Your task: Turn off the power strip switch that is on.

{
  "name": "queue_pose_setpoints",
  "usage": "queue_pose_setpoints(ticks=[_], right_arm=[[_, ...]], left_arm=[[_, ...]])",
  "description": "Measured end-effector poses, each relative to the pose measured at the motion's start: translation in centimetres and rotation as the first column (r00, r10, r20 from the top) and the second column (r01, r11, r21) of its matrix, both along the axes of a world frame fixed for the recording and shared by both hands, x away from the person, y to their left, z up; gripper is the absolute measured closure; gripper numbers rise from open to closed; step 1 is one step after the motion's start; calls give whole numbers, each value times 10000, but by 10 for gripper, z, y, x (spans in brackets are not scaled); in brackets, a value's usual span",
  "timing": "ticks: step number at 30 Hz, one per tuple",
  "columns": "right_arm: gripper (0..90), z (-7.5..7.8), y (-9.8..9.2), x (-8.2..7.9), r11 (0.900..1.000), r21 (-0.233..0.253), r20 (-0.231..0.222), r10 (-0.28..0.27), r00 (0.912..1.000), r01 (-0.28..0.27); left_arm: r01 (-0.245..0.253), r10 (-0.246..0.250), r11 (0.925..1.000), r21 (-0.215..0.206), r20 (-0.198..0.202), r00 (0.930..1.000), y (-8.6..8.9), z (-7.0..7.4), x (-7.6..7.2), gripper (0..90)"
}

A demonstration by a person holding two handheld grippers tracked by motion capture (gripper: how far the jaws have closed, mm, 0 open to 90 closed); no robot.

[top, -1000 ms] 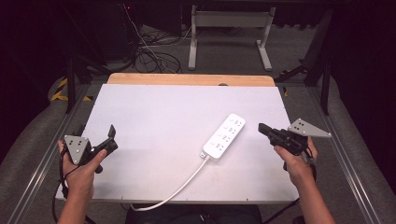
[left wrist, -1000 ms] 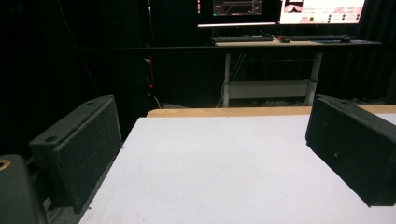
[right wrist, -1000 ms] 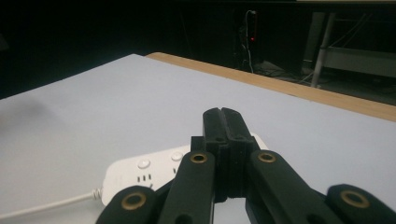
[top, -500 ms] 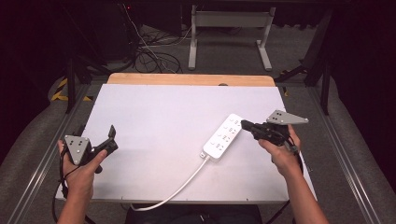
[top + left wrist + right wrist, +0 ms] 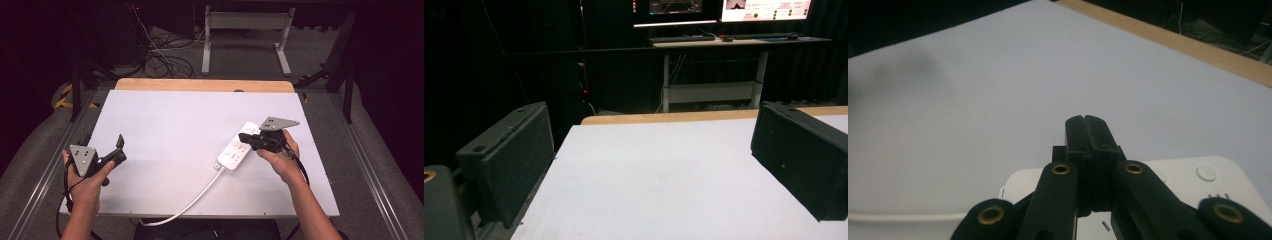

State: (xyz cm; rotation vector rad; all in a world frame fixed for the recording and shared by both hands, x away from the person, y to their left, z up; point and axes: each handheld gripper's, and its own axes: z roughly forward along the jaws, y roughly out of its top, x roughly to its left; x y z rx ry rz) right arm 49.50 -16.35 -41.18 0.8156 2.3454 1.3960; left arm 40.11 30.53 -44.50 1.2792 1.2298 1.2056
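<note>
A white power strip [image 5: 239, 147] lies slantwise on the white table [image 5: 170, 125], right of centre, and its white cord [image 5: 192, 198] runs off the near edge. My right gripper [image 5: 245, 136] hovers over the strip's middle, pointing left, with its jaws pressed together and nothing between them. In the right gripper view the shut gripper [image 5: 1086, 120] reaches out above the power strip [image 5: 1218, 185]. My left gripper [image 5: 120, 142] is held at the table's near left corner, far from the strip. In the left gripper view its pads [image 5: 516, 160] stand wide apart over bare table [image 5: 664, 180].
A wooden strip [image 5: 205, 85] edges the table's far side. Beyond it stand a desk frame [image 5: 245, 35] and tangled cables [image 5: 165, 55] on the floor. Monitors and a keyboard [image 5: 684, 37] show far off in the left gripper view. Metal rails [image 5: 365, 155] flank the table.
My right gripper has moved left from the table's right edge to above the power strip. The left gripper has stayed where it was.
</note>
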Motion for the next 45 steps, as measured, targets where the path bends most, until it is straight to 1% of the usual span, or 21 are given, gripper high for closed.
queue_pose_setpoints(ticks=[2, 3, 4, 5, 6, 7, 8, 9, 10, 11, 12, 15, 16, 17, 21, 27, 30, 33, 37, 39, 45], right_arm=[[900, -3, 5, 0, 9998, -178, -96, 50, 9999, -51], [900, -3, 5, 0, 9998, -178, -96, 50, 9999, -51], [900, -9, 13, 1, 9995, -316, -293, 61, 9996, -70], [900, -9, 13, 1, 9995, -316, -293, 61, 9996, -70], [900, -12, 17, 2, 9987, -507, -373, 78, 9993, -97], [900, -19, 24, 3, 9953, -956, -524, 81, 9986, -131], [900, -19, 24, 3, 9953, -956, -524, 81, 9986, -131], [900, -27, 31, 4, 9905, -1364, -652, 78, 9978, -167], [900, -30, 34, 5, 9885, -1498, -704, 76, 9975, -181], [900, -30, 34, 5, 9885, -1498, -704, 76, 9975, -181], [900, -35, 38, 7, 9843, -1751, -742, 103, 9972, -232], [900, -39, 40, 8, 9819, -1885, -810, 43, 9967, -196], [900, -42, 43, 9, 9778, -2084, -850, 28, 9964, -206], [900, -44, 43, 10, 9766, -2139, -859, 21, 9963, -205], [900, -46, 44, 10, 9753, -2200, -822, 18, 9966, -199], [900, -47, 45, 10, 9760, -2175, -801, -69, 9968, -107], [900, -50, 44, 10, 9793, -2022, -853, -156, 9962, -20], [900, -50, 44, 10, 9801, -1984, -878, -209, 9959, 31], [900, -51, 44, 9, 9807, -1953, -889, -257, 9957, 79], [900, -51, 44, 9, 9833, -1816, -970, -324, 9948, 143], [900, -51, 44, 9, 9833, -1808, -991, -369, 9944, 185]], left_arm=[[22, -22, 10000, 21, -14, 10000, 0, 0, 0, 42], [35, -35, 10000, 34, -11, 10000, 0, 0, 0, 42], [34, -34, 10000, 55, -33, 10000, 0, 0, 0, 42], [36, -35, 10000, 58, -44, 10000, 0, 0, 0, 42], [36, -36, 10000, 58, -47, 10000, 0, 0, 0, 41], [26, -25, 10000, 58, -53, 10000, 0, 0, 0, 41], [24, -24, 10000, 56, -53, 10000, 0, 0, 0, 41], [28, -27, 10000, 46, -62, 10000, 1, 0, 0, 42], [29, -29, 10000, 37, -73, 10000, 1, 0, 0, 42], [33, -33, 10000, 36, -75, 10000, 1, 0, 0, 42], [41, -41, 10000, 39, -79, 10000, 1, -1, 0, 42], [63, -63, 10000, 56, -90, 9999, 0, -1, 0, 42], [63, -63, 10000, 56, -96, 9999, 0, -1, 0, 42], [63, -63, 10000, 58, -104, 9999, 0, -1, 0, 42], [77, -77, 10000, 0, -122, 9999, 1, -1, 1, 41], [70, -70, 10000, -5, -140, 9999, 0, -1, 1, 41], [62, -62, 10000, -1, -160, 9999, 1, -1, 0, 41], [60, -60, 10000, -38, -144, 9999, 0, -1, 0, 41], [75, -74, 10000, 21, -190, 9998, 0, -1, 0, 41], [71, -70, 10000, 37, -180, 9998, 0, -1, 0, 41], [81, -80, 10000, 42, -195, 9998, 0, -1, 0, 41]])
